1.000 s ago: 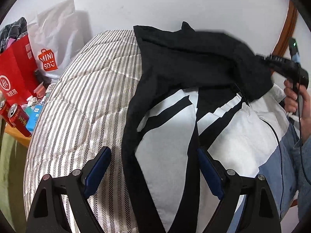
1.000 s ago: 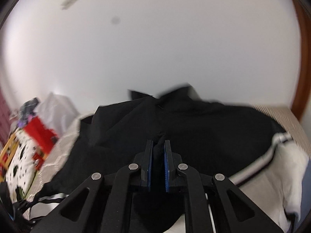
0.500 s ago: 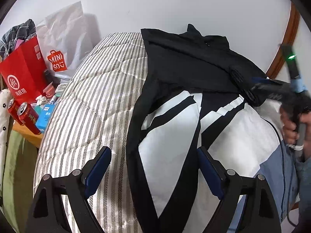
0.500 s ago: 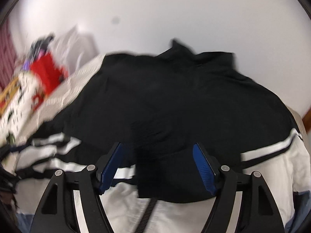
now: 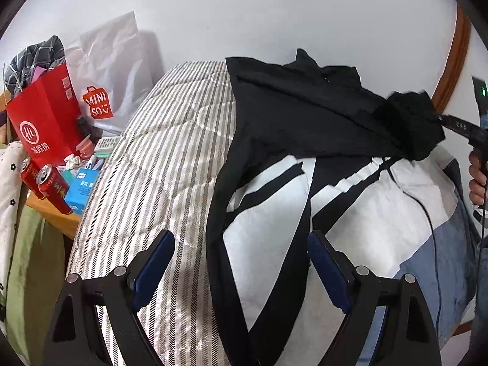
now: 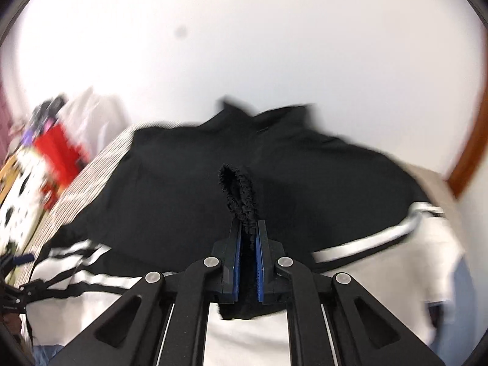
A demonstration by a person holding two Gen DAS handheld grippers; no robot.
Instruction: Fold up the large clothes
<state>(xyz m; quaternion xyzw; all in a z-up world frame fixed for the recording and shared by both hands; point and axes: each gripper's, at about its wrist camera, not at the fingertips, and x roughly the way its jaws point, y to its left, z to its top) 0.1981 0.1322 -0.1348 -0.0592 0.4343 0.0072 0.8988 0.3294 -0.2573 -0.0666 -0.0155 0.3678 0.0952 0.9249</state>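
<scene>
R claw (image 6: 247,238) clamped on black ribbed cuff (image 6: 239,189), cuff loop sticking up past the pads. L claw (image 5: 236,262) wide open, holding nothing, above jacket's lower part. Jacket (image 5: 274,219): black top and collar, white body w/ black stripes, spread on striped bed (image 5: 158,177). Red bag (image 5: 42,116), cans (image 5: 50,184) at bed's left.

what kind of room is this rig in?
Most likely a bedroom at home: a striped quilt covers a bed where the jacket lies, and a side table beside it holds shopping bags and soda cans.
</scene>
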